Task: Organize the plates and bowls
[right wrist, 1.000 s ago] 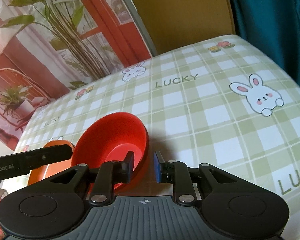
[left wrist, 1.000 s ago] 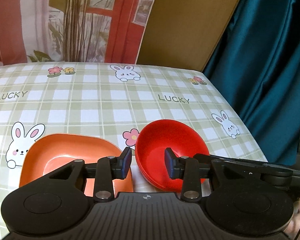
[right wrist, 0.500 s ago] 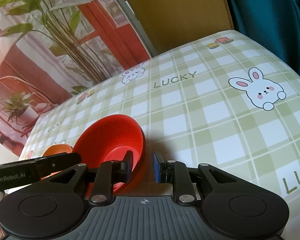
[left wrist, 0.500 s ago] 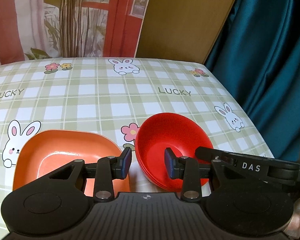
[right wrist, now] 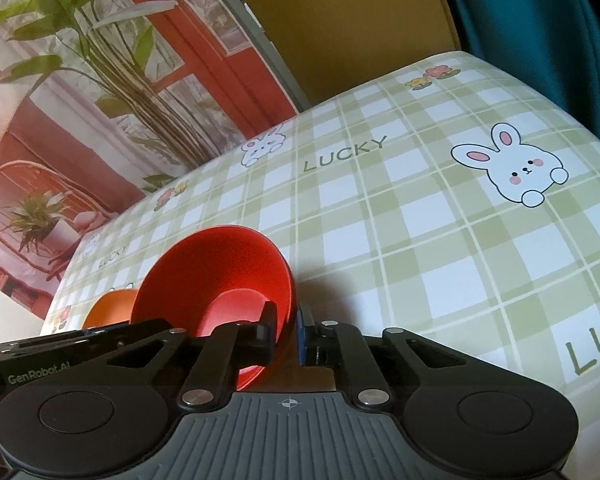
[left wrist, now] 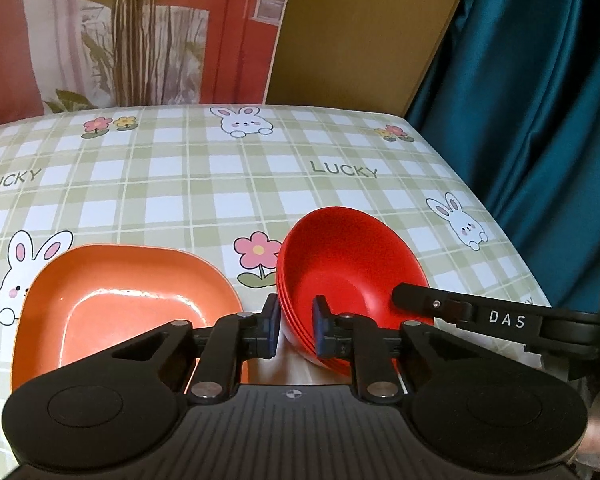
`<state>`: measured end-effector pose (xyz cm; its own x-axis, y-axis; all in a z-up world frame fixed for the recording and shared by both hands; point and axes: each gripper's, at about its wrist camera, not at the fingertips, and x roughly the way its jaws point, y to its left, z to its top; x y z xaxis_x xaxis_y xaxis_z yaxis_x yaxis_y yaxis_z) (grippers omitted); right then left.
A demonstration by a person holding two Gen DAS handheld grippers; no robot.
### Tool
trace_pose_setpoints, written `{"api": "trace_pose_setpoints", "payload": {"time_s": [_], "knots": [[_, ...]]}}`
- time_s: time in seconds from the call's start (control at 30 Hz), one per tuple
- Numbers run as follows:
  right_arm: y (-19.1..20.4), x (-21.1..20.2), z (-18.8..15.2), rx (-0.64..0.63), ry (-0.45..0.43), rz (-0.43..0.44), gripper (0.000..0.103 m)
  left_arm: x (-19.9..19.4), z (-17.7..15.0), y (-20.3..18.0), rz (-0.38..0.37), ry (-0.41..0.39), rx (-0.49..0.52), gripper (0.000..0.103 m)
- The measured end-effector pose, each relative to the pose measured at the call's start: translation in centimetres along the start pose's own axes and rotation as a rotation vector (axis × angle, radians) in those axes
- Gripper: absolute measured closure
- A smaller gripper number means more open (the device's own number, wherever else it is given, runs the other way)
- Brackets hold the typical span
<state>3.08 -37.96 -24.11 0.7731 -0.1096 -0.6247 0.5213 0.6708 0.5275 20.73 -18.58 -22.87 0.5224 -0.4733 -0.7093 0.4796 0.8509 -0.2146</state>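
Left hand-held gripper (left wrist: 294, 330) clenched on red bowl stack's (left wrist: 352, 264) near rim; right hand-held gripper (right wrist: 287, 334) likewise, opposite side.

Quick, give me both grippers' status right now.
Left gripper: just closed, clamped on the near rim of the red bowl stack.
Right gripper: just closed, clamped on the same stack's rim.

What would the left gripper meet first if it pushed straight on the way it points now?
The left gripper has just closed onto the near-left rim of the red bowl stack, so going straight on would shove that stack first. Beyond it looks like bare tablecloth, though depth is uncertain.
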Motion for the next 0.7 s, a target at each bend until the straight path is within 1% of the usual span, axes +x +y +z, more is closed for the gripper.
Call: {"api": "trace_pose_setpoints", "payload": {"time_s": [0.2,0.4,0.53,0.7], "knots": [[0.4,-0.6,0.4,0.009,-0.007,-0.013,0.094,-0.5,0.0,0.0,-0.013,-0.008,-0.004,0.085],[2.5,-1.4,1.8,-0.026,-0.035,-0.013,0.093,-2.1,0.9,0.6,-0.037,-0.044,-0.001,0.084],[5.1,-1.1,3.6,-0.043,-0.045,0.030,0.093,-4.1,2.6,2.3,-0.045,-0.089,-0.012,0.084],[9.6,-0.8,5.2,-0.081,-0.094,0.074,0.093,-7.2,4.2,4.6,-0.007,-0.160,-0.028,0.084]]}}
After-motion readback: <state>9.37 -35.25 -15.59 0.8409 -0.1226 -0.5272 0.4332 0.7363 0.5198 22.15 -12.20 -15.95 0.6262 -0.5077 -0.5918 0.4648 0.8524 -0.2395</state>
